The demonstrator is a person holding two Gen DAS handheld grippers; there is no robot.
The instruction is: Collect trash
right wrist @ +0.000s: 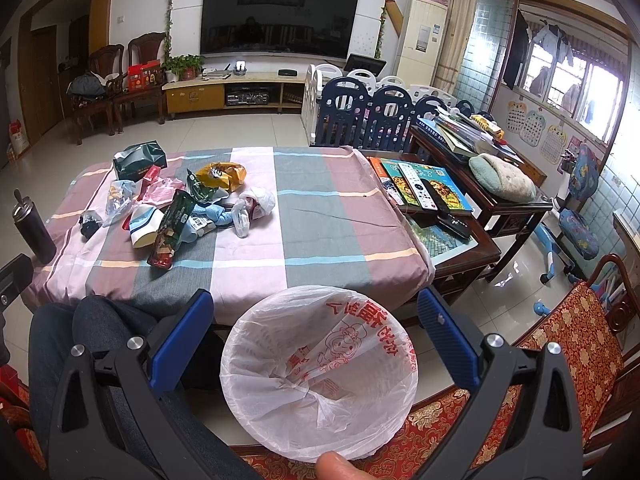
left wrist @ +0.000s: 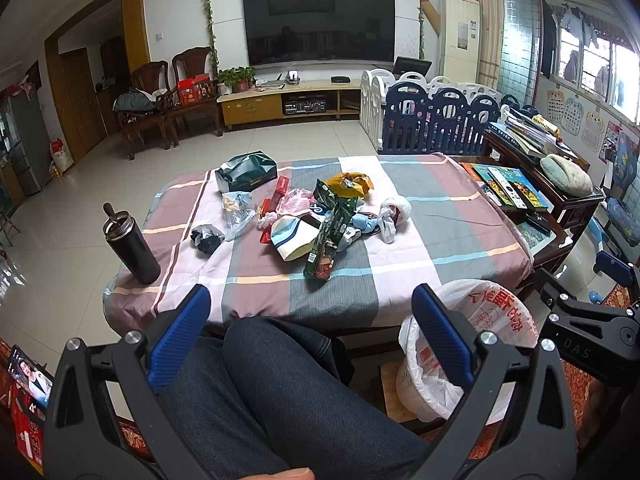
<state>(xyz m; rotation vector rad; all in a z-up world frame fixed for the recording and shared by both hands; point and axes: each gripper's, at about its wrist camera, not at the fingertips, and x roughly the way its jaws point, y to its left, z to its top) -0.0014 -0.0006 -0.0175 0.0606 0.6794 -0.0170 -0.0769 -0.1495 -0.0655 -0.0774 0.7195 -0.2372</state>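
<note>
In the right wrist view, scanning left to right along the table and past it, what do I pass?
Black thermos → black crumpled wrapper → long green snack bag → white knotted plastic bag → bare stretch of checked tablecloth → books and remotes on the side table → grey cushion.

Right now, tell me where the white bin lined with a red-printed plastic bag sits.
The white bin lined with a red-printed plastic bag sits on the floor by the table's near edge, between the open right gripper's fingers in the right wrist view, right of the person's knee.
</note>
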